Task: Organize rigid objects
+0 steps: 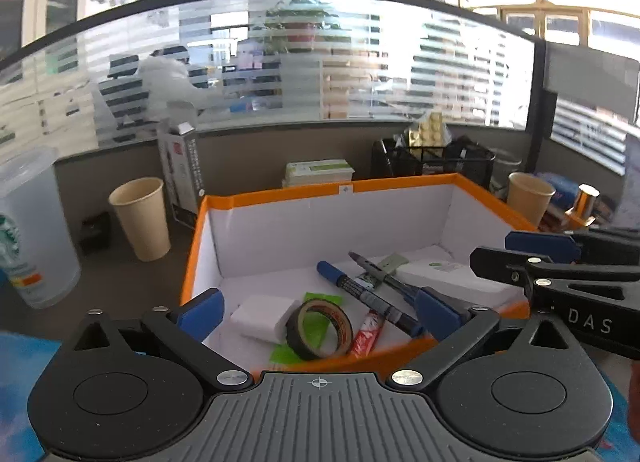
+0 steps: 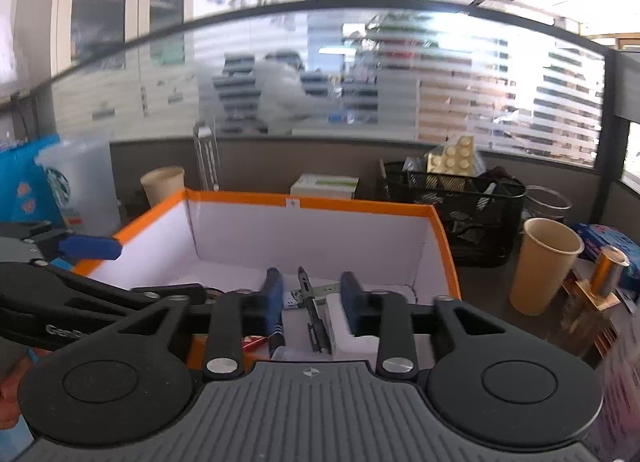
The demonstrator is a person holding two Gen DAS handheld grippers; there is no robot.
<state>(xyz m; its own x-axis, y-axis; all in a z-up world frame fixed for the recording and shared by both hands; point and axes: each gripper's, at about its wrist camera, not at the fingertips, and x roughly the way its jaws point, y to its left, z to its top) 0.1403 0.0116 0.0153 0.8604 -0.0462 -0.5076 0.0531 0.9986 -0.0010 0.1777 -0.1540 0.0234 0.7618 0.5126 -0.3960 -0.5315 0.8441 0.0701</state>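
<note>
An orange-rimmed white box [image 1: 280,197] holds a white charger block [image 1: 264,318], a black tape roll [image 1: 320,328], a green packet [image 1: 316,298], a red sachet [image 1: 366,336], a blue-capped marker [image 1: 360,294], a black pen [image 1: 380,270] and a flat white carton [image 1: 448,278]. My left gripper [image 1: 320,314] hangs wide open over the box's near edge, with nothing touching its pads. In the right wrist view my right gripper [image 2: 313,294] stands partly open above the same box [image 2: 360,203]. The black pen [image 2: 312,302] lies below the gap between its fingers, and the pads do not touch it.
Paper cups [image 1: 140,217] [image 1: 528,197] flank the box. A frosted plastic tumbler [image 1: 28,238] stands far left. A black mesh basket [image 1: 432,165] and a green-white carton [image 1: 320,171] sit behind. A gold roll [image 2: 610,266] and clutter lie right. A glass partition bounds the desk.
</note>
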